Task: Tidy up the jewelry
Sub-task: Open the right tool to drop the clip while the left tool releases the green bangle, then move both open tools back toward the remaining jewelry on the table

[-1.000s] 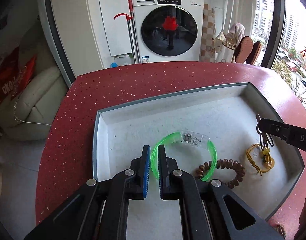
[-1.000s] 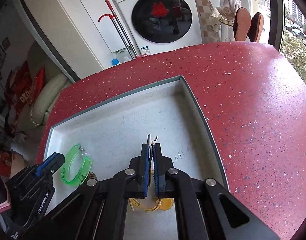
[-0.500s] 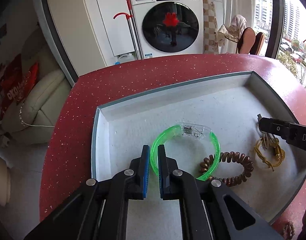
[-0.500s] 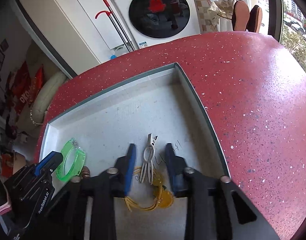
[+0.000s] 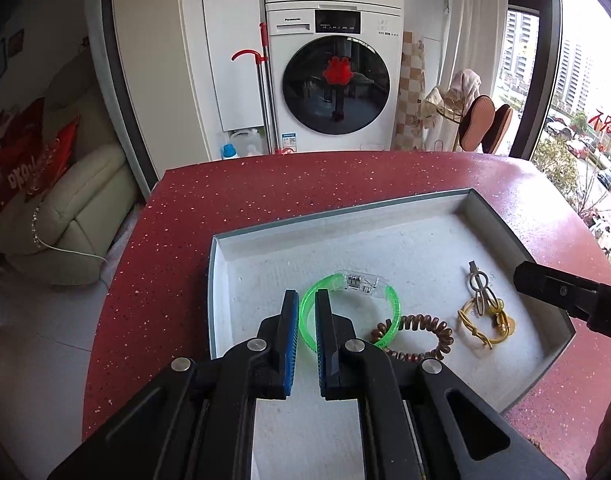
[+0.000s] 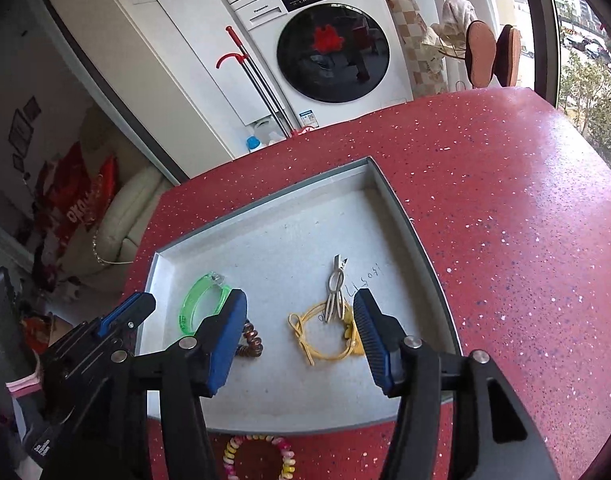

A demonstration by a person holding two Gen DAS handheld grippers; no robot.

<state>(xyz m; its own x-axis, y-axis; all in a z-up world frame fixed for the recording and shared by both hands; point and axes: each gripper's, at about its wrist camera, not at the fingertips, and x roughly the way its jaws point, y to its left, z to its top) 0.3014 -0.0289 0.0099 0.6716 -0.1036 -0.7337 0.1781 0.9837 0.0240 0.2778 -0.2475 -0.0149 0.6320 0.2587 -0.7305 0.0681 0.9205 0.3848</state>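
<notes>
A shallow grey tray [image 5: 219, 280] [image 6: 385, 188] on the red table holds a green bangle [image 5: 391, 304] [image 6: 189, 308], a brown coil hair tie [image 5: 433, 330] [image 6: 251, 340], a yellow cord bracelet [image 5: 481, 326] [image 6: 321, 340] and a silver hair clip [image 5: 479, 280] [image 6: 335, 284]. My left gripper [image 5: 306, 300] is shut on the bangle's near rim. My right gripper [image 6: 299, 308] is open wide and empty, raised above the yellow bracelet and the clip.
A multicoloured coil bracelet [image 6: 257, 456] lies on the red table [image 6: 505, 200] in front of the tray's near edge. A washing machine [image 5: 333, 80] and a cream sofa [image 5: 65, 216] stand beyond the table's far edge.
My right gripper let go of the silver clip, opened wide and pulled back and up. The clip now lies in the tray. My left gripper stayed shut on the bangle and rose slightly.
</notes>
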